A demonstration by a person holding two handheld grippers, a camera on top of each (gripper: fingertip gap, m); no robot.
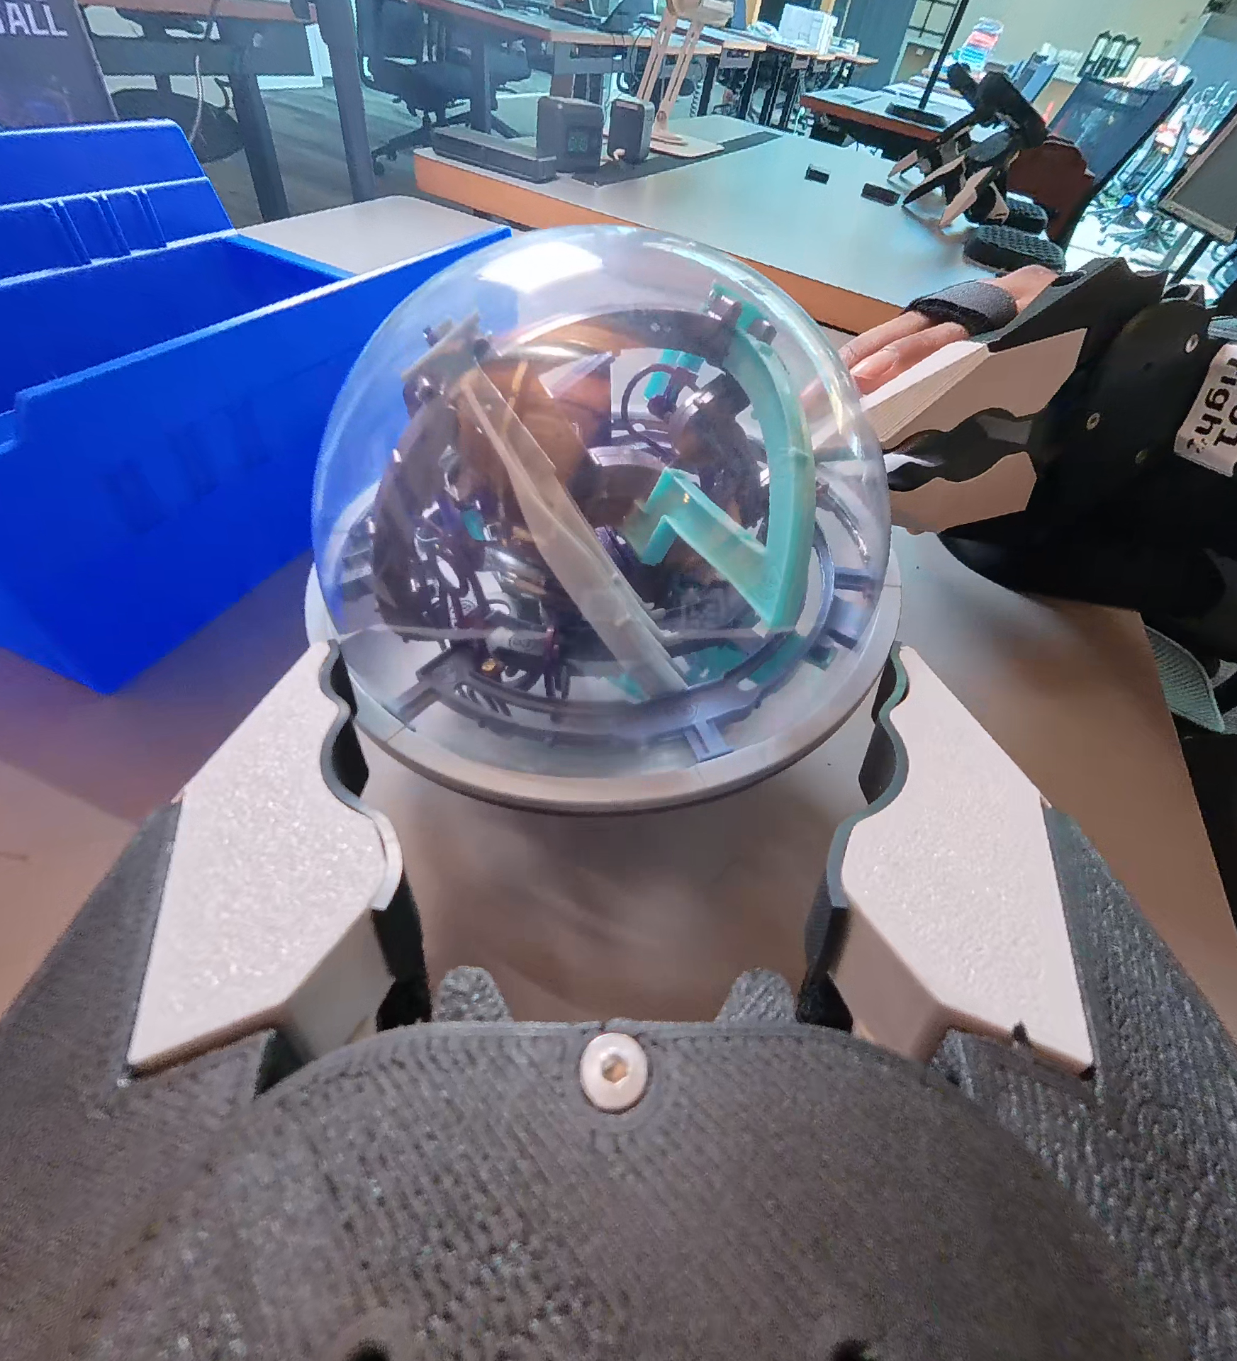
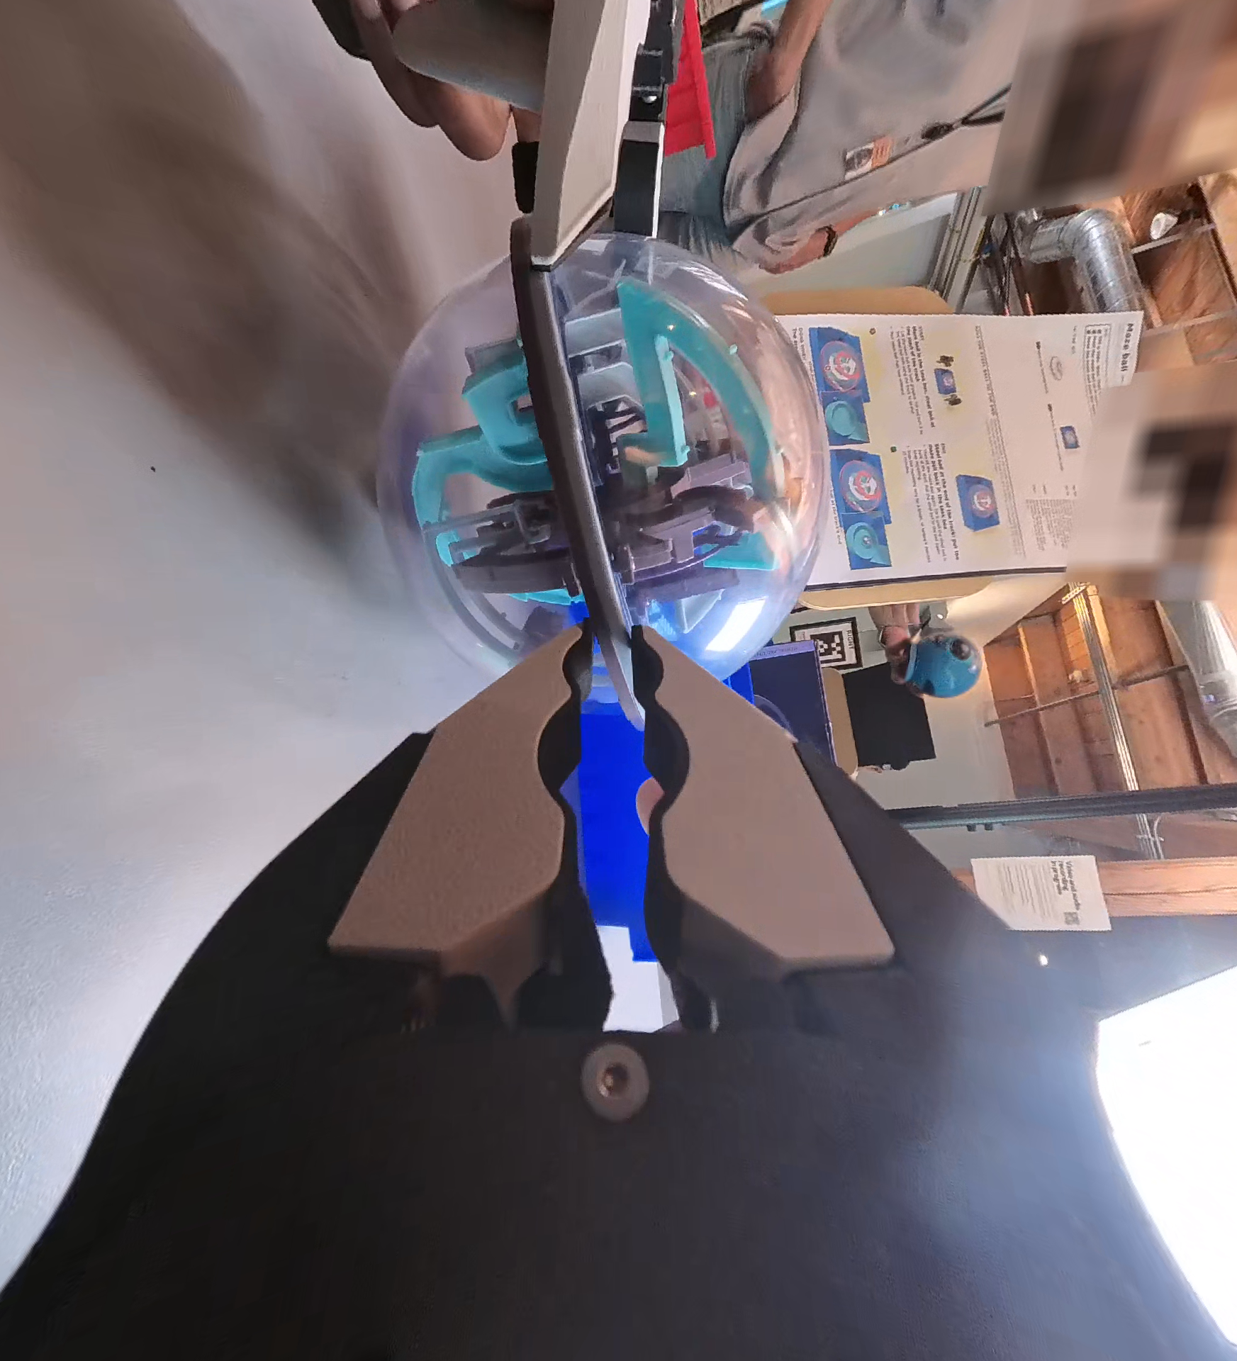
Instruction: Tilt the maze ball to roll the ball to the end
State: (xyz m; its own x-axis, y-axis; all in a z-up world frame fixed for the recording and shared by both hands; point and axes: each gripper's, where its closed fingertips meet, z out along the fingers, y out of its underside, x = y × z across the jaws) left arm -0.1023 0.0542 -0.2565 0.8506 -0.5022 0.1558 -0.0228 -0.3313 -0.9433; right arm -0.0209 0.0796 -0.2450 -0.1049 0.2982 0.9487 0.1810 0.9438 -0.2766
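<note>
Left wrist view, left to right: blue bin [image 1: 122, 412] on the tabletop [image 1: 26, 773], just beside the maze ball [image 1: 600, 508]. At centre, clear sphere with teal, grey and brown tracks inside, ringed by a pale equatorial band. Held between the spread fingers of the left claw [image 1: 611, 692], which meet the band on either side, one fingertip [image 1: 328, 677] at the left edge, the other at the right. Left claw thus grasping the maze ball across its wide middle. At right, right claw [image 1: 888, 442] reaching in from the side, pale fingertips against the sphere's right flank, with a hand [image 1: 917, 331] in a dark strap above it. On a farther tabletop, another pair of claws lying unused [image 1: 969, 169].

Right wrist view, rolled on its side, left to right: pale tabletop [image 2: 122, 515] filling the left half. At centre, maze ball [image 2: 600, 471] directly ahead of the right claw [image 2: 611, 637], equatorial band edge-on and running into the narrow gap between the two tan fingertips [image 2: 527, 685]. Right claw pinched on that band. Beyond the sphere, one finger of the left claw [image 2: 586, 147] pressed on the band's far end. Blue bin [image 2: 608, 810] visible through the finger gap. At right, a printed instruction sheet [image 2: 969, 442] on a board. Small ball inside the maze not discernible in either view.
</note>
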